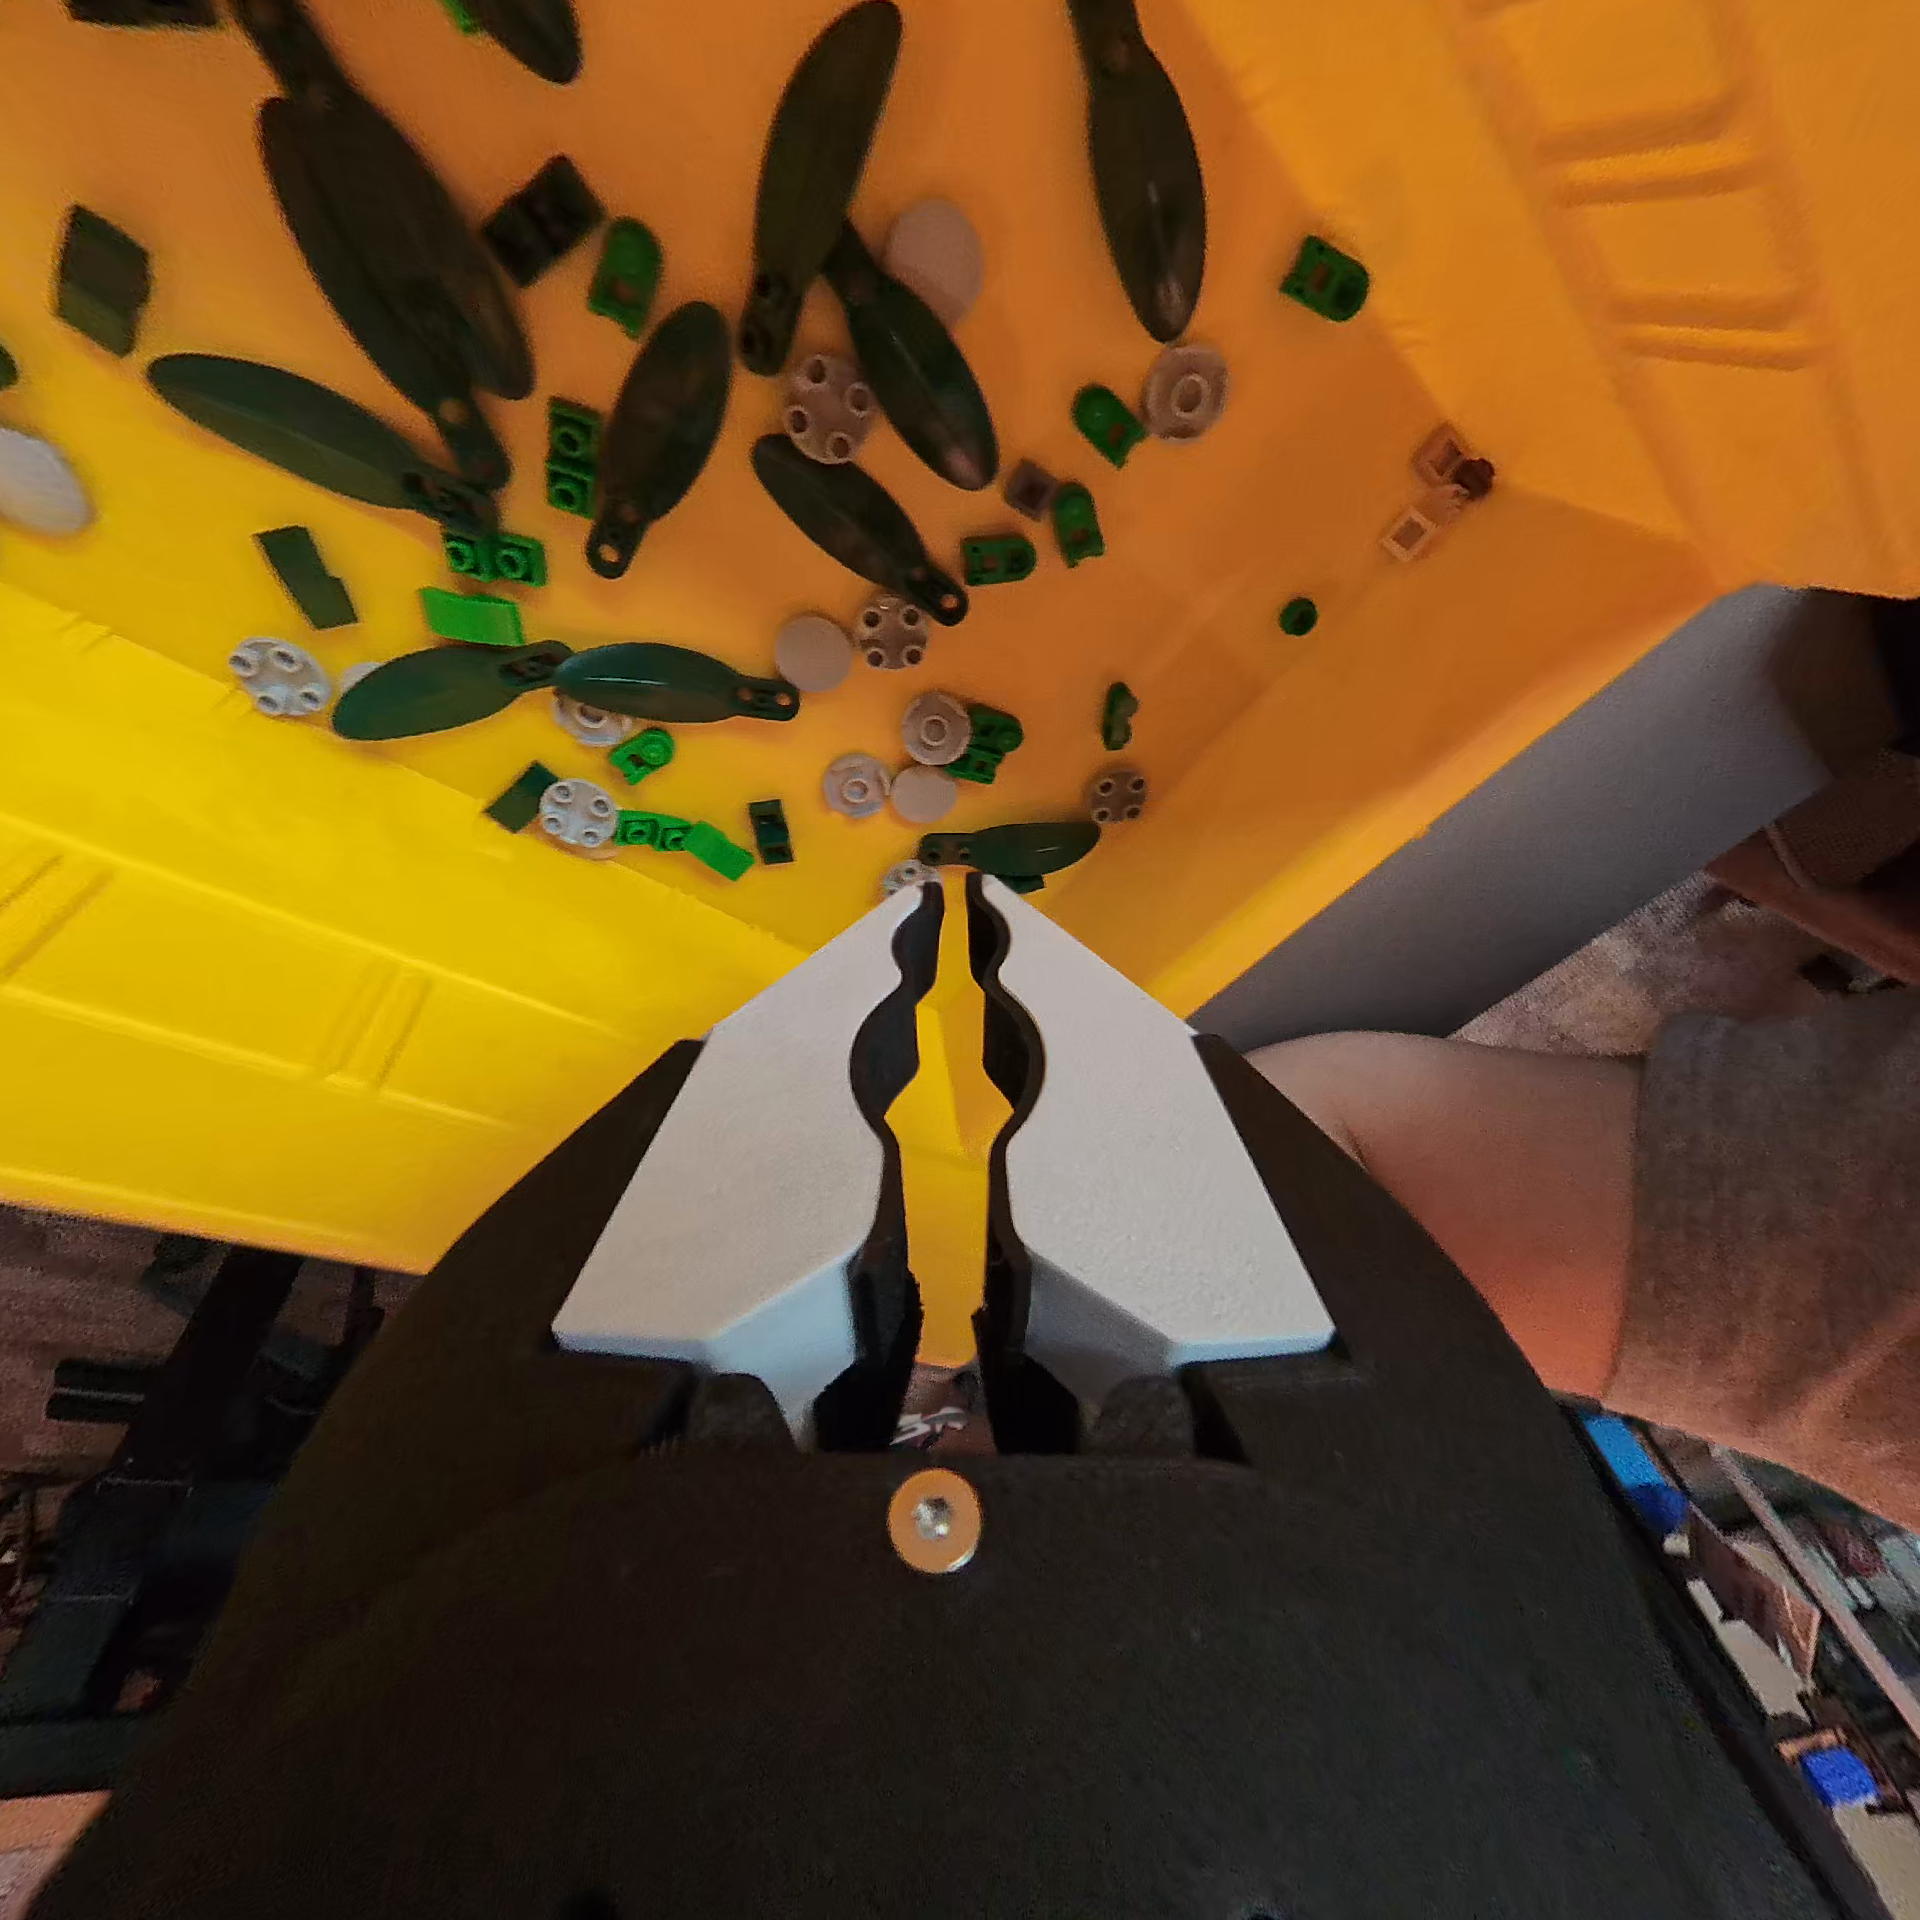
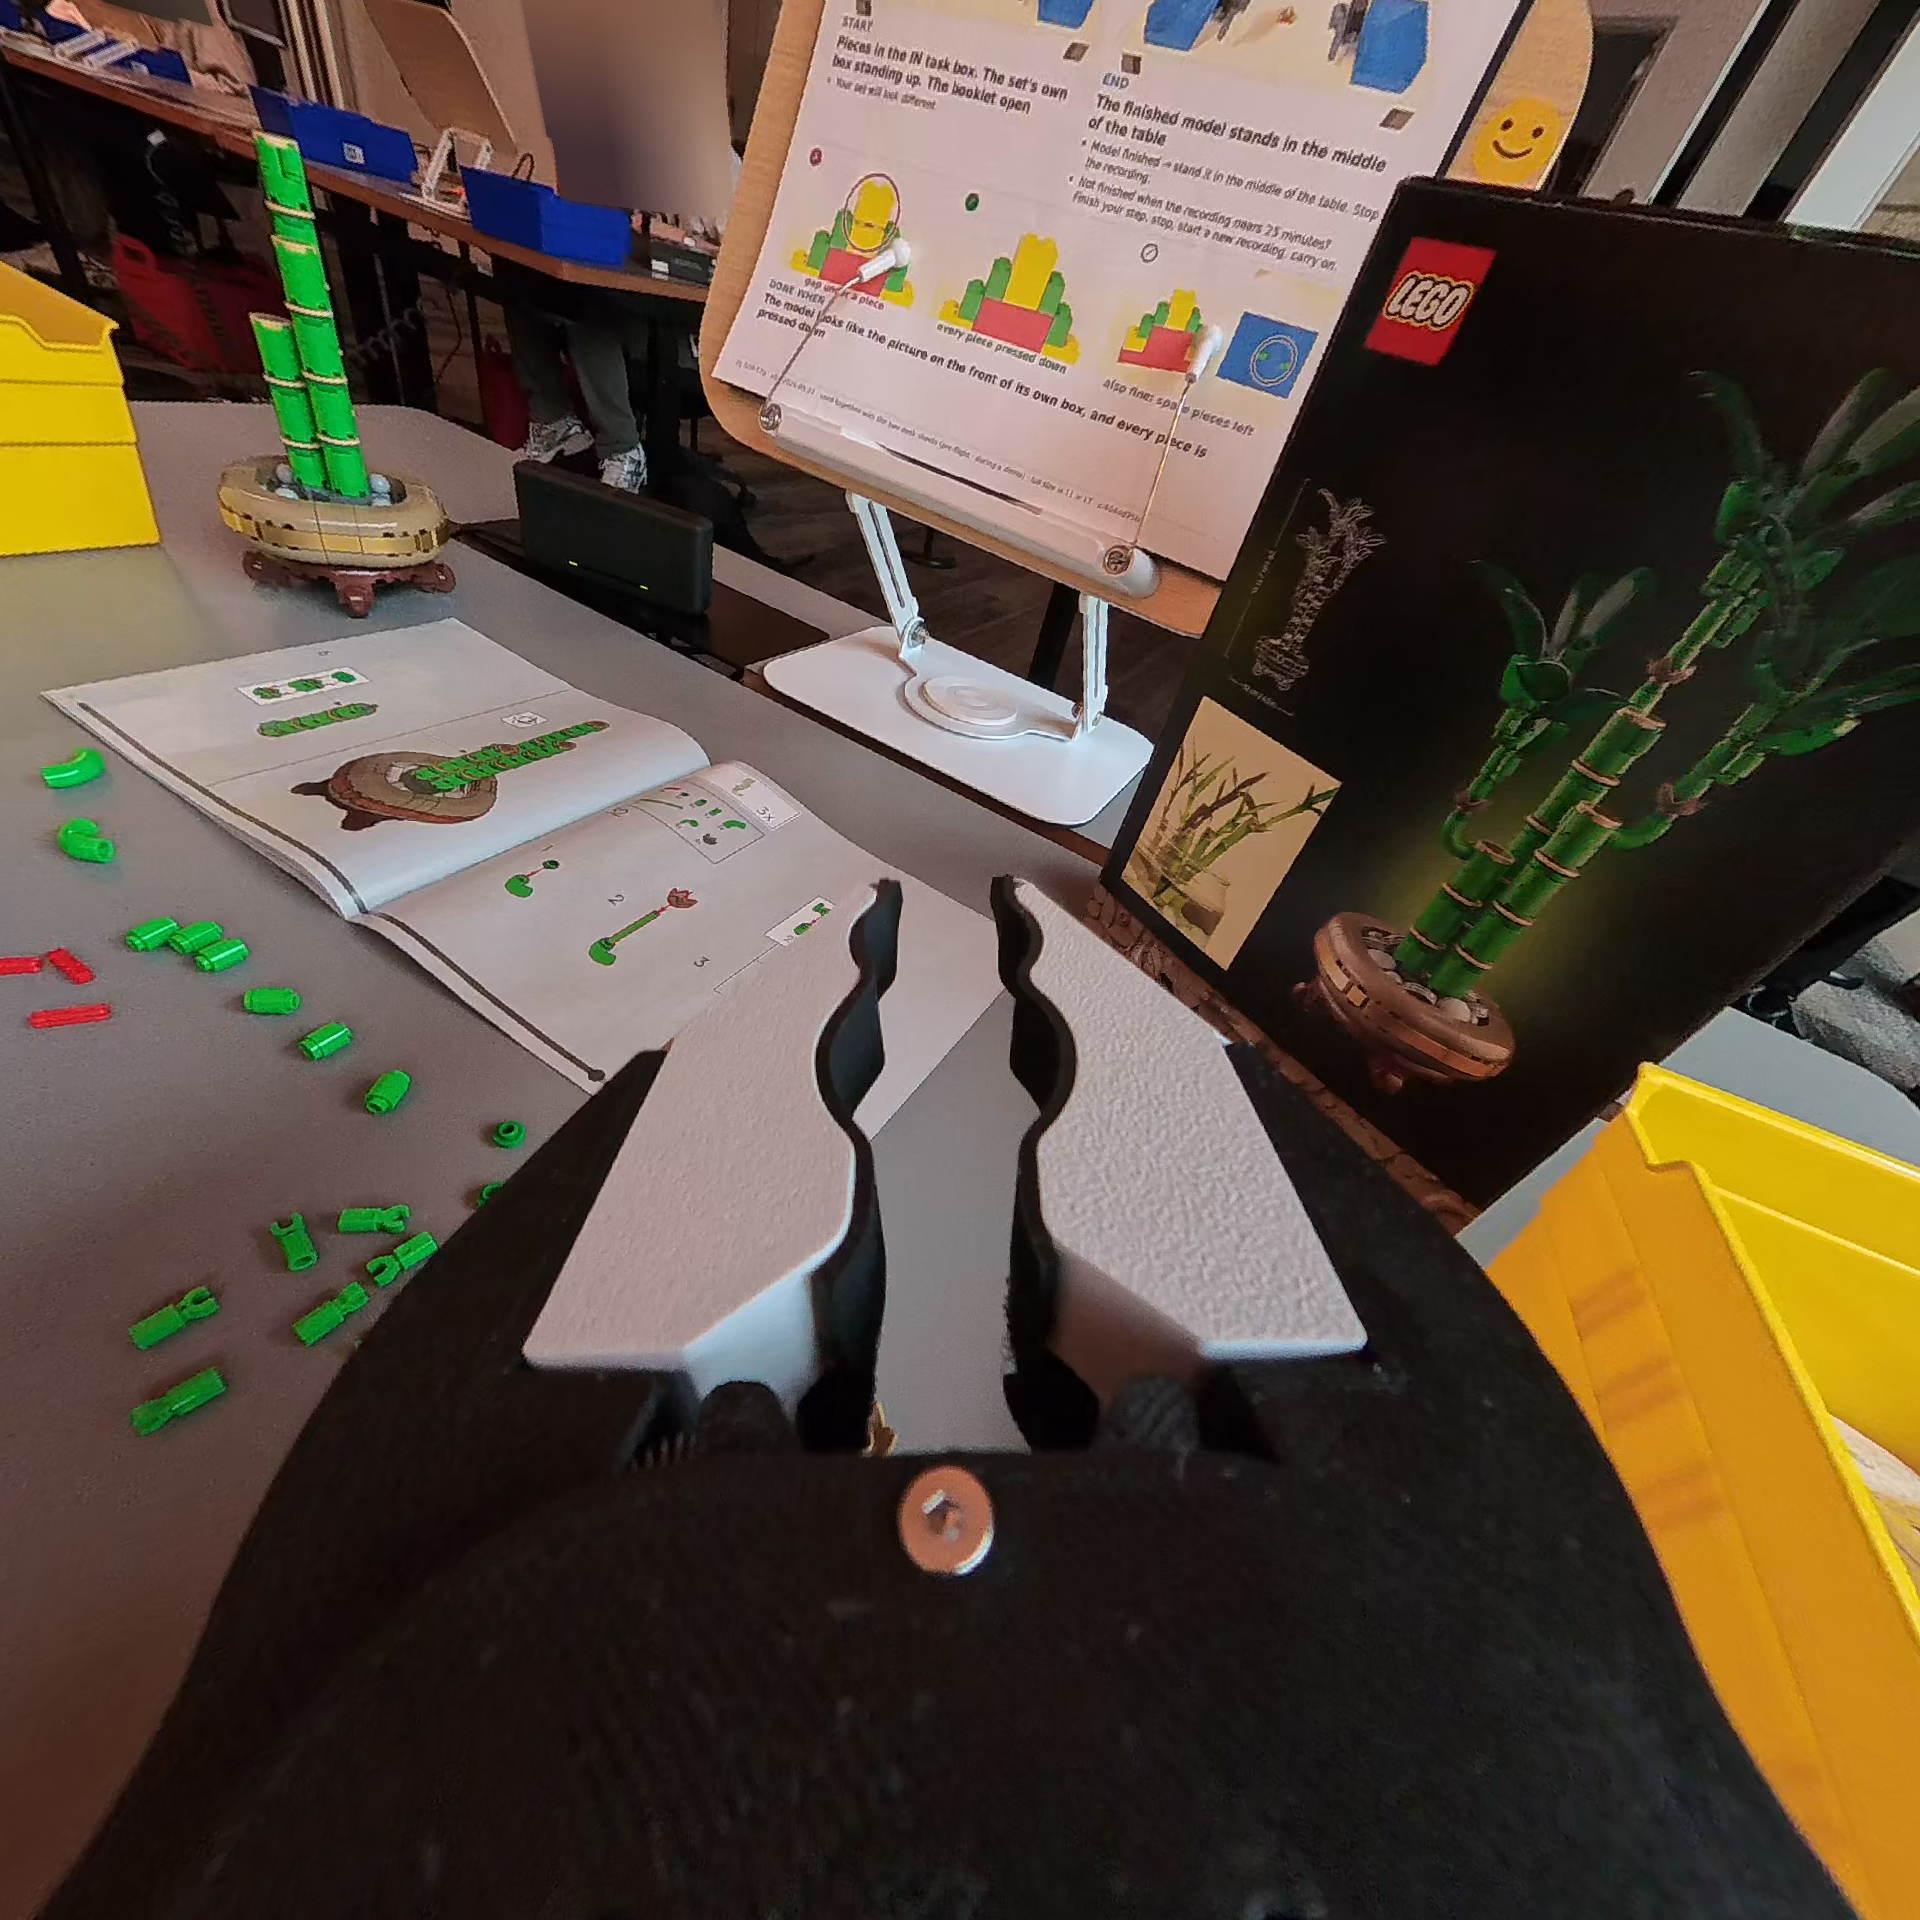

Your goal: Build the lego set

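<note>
Lego pieces [image 1: 665, 681] in yellow bin [image 1: 260, 1039]; left hand-held gripper [image 1: 954, 883] above (apparently empty), barely parted.

Open booklet [image 2: 436, 800] flat on counter [image 2: 156, 1143]; loose pieces [image 2: 312, 1039] left of it, model [image 2: 322, 499] behind, box [image 2: 1558, 675] upright right, paper stand [image 2: 997, 665] behind. Leaves [image 1: 665, 436] and discs [image 1: 826, 405] scattered in bin [image 1: 1455, 312].

Yellow bin [image 1: 312, 1039] holds dark green leaves [image 1: 675, 681], grey rounds [image 1: 935, 725].

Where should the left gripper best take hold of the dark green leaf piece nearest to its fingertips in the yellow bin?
Probably from above, across the narrow stem of the leaf piece. The stem is slimmer than the blade, and the left gripper, jaws barely apart, would need little widening.
</note>
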A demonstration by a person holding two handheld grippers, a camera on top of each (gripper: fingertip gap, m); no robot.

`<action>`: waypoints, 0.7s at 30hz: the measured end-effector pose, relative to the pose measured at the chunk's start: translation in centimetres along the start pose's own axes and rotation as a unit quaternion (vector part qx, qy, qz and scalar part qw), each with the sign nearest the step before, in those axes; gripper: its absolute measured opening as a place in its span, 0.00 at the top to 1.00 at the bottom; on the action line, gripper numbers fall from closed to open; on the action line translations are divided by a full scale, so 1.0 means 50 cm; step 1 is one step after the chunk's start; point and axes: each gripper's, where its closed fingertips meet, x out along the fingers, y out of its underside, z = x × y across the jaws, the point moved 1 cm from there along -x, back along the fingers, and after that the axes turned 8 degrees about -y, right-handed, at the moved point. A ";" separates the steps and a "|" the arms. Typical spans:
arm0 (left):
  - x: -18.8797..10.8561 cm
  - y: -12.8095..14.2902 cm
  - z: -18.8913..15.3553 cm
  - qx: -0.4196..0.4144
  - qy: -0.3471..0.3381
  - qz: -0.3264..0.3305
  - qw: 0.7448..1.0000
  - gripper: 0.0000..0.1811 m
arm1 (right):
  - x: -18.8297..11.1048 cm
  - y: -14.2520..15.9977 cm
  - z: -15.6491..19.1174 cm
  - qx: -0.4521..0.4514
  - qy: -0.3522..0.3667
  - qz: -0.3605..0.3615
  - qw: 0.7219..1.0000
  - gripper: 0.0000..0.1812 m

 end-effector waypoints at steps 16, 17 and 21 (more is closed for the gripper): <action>0.023 -0.036 0.117 -0.144 -0.062 0.001 0.988 0.77 | 0.000 0.009 0.001 0.000 -0.004 0.010 1.000 0.91; 0.027 -0.038 0.121 -0.150 -0.062 0.004 0.987 0.79 | 0.000 0.009 0.001 -0.001 -0.004 0.012 1.000 0.91; 0.038 -0.053 0.135 -0.166 -0.066 0.008 0.984 0.82 | 0.002 0.011 0.003 -0.004 -0.005 0.017 1.000 0.91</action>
